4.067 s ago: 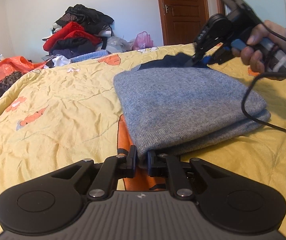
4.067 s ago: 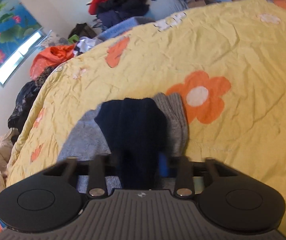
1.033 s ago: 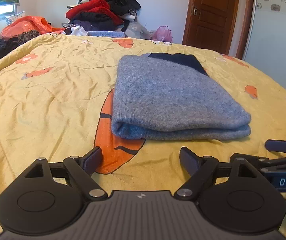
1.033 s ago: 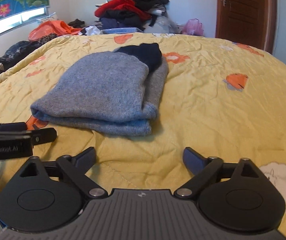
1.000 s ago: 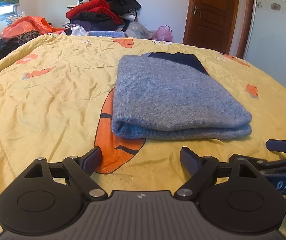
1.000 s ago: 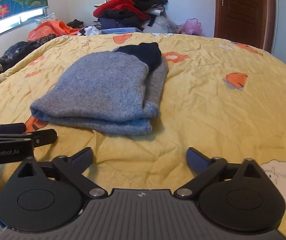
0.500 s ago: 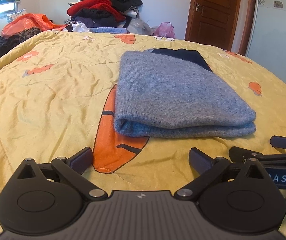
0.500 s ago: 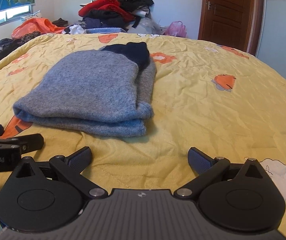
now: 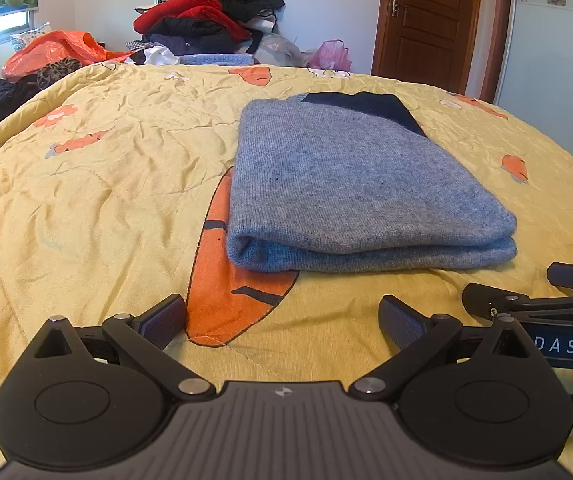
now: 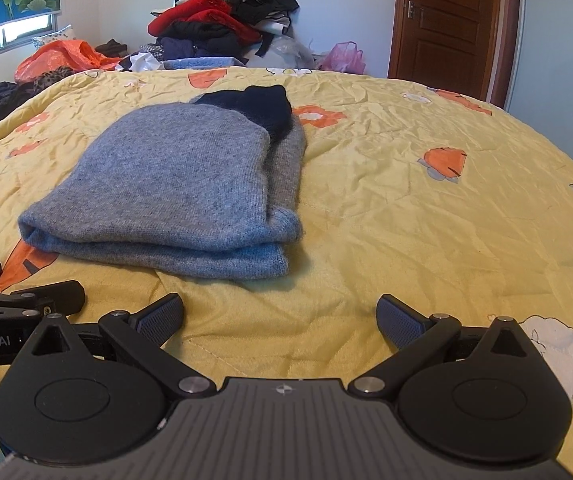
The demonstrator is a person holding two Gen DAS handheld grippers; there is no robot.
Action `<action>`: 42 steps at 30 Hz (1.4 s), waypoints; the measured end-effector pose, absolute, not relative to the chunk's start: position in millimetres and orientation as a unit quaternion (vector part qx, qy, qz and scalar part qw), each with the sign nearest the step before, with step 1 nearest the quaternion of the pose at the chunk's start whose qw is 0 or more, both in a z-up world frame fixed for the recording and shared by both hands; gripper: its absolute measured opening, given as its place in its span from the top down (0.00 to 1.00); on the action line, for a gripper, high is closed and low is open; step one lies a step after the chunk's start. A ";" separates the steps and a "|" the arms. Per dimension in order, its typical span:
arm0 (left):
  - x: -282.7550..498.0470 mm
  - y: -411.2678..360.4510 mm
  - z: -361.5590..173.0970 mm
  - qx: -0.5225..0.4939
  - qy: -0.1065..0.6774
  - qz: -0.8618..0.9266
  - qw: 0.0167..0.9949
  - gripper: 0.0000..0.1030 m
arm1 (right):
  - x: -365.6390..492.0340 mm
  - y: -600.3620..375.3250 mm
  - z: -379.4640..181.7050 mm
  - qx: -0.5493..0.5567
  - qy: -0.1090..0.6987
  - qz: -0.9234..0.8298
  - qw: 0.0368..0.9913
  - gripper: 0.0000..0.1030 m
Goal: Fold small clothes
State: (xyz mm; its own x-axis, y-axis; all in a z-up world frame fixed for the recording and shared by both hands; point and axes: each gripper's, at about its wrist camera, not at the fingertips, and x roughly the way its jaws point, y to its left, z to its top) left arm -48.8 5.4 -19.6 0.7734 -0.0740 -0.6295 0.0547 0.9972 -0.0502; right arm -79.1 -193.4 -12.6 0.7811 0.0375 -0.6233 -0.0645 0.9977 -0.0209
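Left wrist view: folded sweater (image 9: 350,184) lies mid-frame on the quilt (image 9: 98,200), long axis running away, fold nearest; left gripper (image 9: 282,316) and right gripper (image 10: 280,314) both spread wide, empty

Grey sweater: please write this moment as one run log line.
grey sweater: folded, on yellow bedspread | left gripper: open, empty | right gripper: open, empty

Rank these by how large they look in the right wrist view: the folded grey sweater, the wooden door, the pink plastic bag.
1. Folded grey sweater: looks largest, though it lies nearest the camera.
2. Wooden door: smaller in the picture, but far off, so true size is unsure.
3. Pink plastic bag: clearly smallest.
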 end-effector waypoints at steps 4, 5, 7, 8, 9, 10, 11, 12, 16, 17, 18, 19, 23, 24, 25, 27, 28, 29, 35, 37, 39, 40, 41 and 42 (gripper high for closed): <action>-49.1 5.2 -19.5 -0.015 0.335 -0.034 0.942 0.00 | -79.2 -193.4 -12.5 -0.021 0.330 0.027 0.943 0.00; -49.0 5.5 -19.5 -0.015 0.335 -0.034 0.942 0.00 | -79.1 -193.3 -12.5 -0.021 0.330 0.027 0.943 0.00; -49.1 5.7 -19.5 -0.015 0.335 -0.034 0.942 0.00 | -79.1 -193.1 -12.5 -0.021 0.330 0.027 0.943 0.00; -49.2 5.7 -19.4 -0.015 0.335 -0.035 0.942 0.00 | -79.2 -193.2 -12.5 -0.021 0.330 0.027 0.943 0.00; -49.2 5.8 -19.4 -0.016 0.335 -0.035 0.942 0.00 | -79.2 -193.3 -12.5 -0.021 0.330 0.027 0.943 0.00; -49.0 5.7 -19.4 -0.017 0.334 -0.035 0.942 0.00 | -79.3 -193.4 -12.4 -0.021 0.330 0.027 0.943 0.00; -49.1 5.8 -19.3 -0.019 0.334 -0.036 0.942 0.00 | -79.2 -193.3 -12.4 -0.021 0.330 0.027 0.943 0.00; -49.1 5.8 -19.3 -0.019 0.334 -0.036 0.942 0.00 | -79.1 -193.3 -12.4 -0.021 0.330 0.027 0.943 0.00; -49.2 5.8 -19.2 -0.018 0.334 -0.035 0.942 0.00 | -79.1 -193.2 -12.4 -0.021 0.330 0.027 0.943 0.00; -49.1 5.2 -19.3 -0.016 0.334 -0.034 0.942 0.00 | -79.0 -193.3 -12.5 -0.021 0.330 0.027 0.943 0.00; -49.0 4.2 -19.4 -0.012 0.336 -0.032 0.941 0.00 | -79.0 -193.3 -12.4 -0.021 0.330 0.027 0.943 0.00; -49.1 3.8 -19.4 -0.011 0.336 -0.031 0.941 0.00 | -79.0 -193.5 -12.4 -0.020 0.330 0.026 0.943 0.00; -48.6 3.4 -19.4 -0.010 0.337 -0.030 0.941 0.00 | -79.2 -194.2 -11.8 -0.019 0.330 0.025 0.943 0.00; -48.6 3.6 -19.5 -0.010 0.336 -0.030 0.941 0.00 | -79.3 -194.2 -11.7 -0.019 0.330 0.025 0.943 0.00; -48.5 3.5 -19.4 -0.011 0.336 -0.030 0.941 0.00 | -79.4 -194.3 -11.7 -0.019 0.330 0.025 0.943 0.00; -48.3 3.1 -19.4 -0.010 0.336 -0.030 0.941 0.00 | -79.4 -194.4 -11.6 -0.019 0.330 0.024 0.943 0.00; -48.4 3.3 -19.5 -0.010 0.336 -0.030 0.941 0.00 | -79.4 -194.3 -11.7 -0.019 0.330 0.024 0.943 0.00; -48.3 3.1 -19.5 -0.010 0.336 -0.030 0.941 0.00 | -79.0 -194.6 -11.7 -0.019 0.330 0.024 0.944 0.00; -48.3 3.5 -19.8 -0.010 0.336 -0.030 0.941 0.00 | -78.8 -195.0 -11.8 -0.019 0.330 0.024 0.944 0.00; -48.2 3.4 -19.8 -0.010 0.336 -0.030 0.941 0.00 | -78.7 -195.0 -11.7 -0.019 0.330 0.024 0.943 0.00; -48.3 3.4 -19.8 -0.010 0.336 -0.030 0.941 0.00 | -78.7 -195.0 -11.7 -0.019 0.330 0.024 0.943 0.00; -48.3 3.4 -19.8 -0.010 0.336 -0.030 0.941 0.00 | -78.7 -195.0 -11.7 -0.019 0.330 0.024 0.943 0.00; -48.2 3.4 -19.8 -0.010 0.336 -0.030 0.941 0.00 | -78.7 -195.0 -11.7 -0.019 0.330 0.024 0.943 0.00; -48.2 3.4 -19.8 -0.010 0.336 -0.030 0.941 0.00 | -78.7 -195.0 -11.7 -0.019 0.330 0.024 0.943 0.00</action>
